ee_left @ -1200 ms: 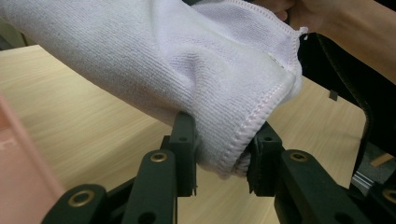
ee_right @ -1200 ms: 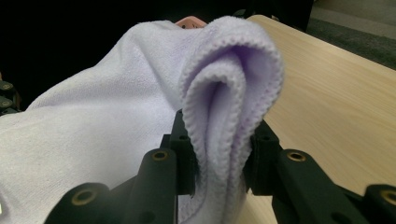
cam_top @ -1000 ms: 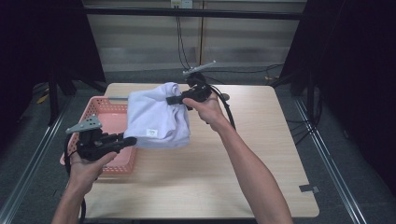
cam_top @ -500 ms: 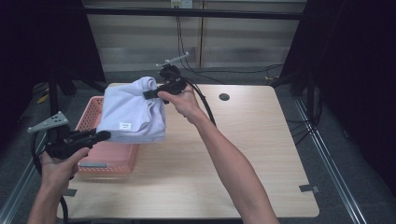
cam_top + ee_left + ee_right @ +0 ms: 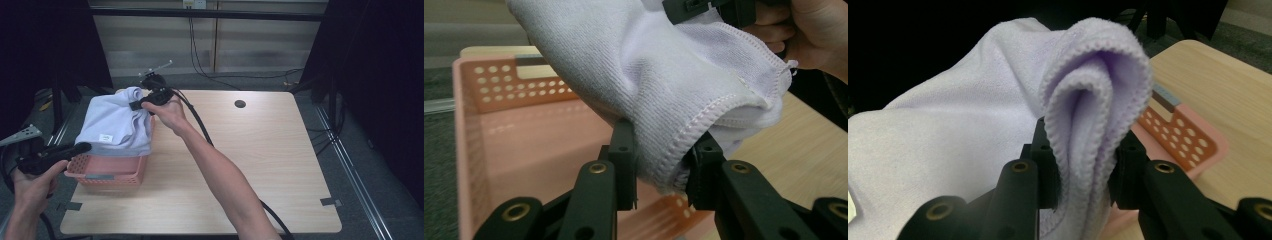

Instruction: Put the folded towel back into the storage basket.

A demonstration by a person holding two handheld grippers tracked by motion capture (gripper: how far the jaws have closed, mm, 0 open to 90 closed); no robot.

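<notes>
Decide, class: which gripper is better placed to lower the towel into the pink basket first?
Left. The left gripper pinches the towel edge right at the basket rim, low down. The right gripper holds its fold higher, beyond the basket's far side.

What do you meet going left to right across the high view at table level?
Left gripper → basket → right gripper → table hole → tape mark.
</notes>
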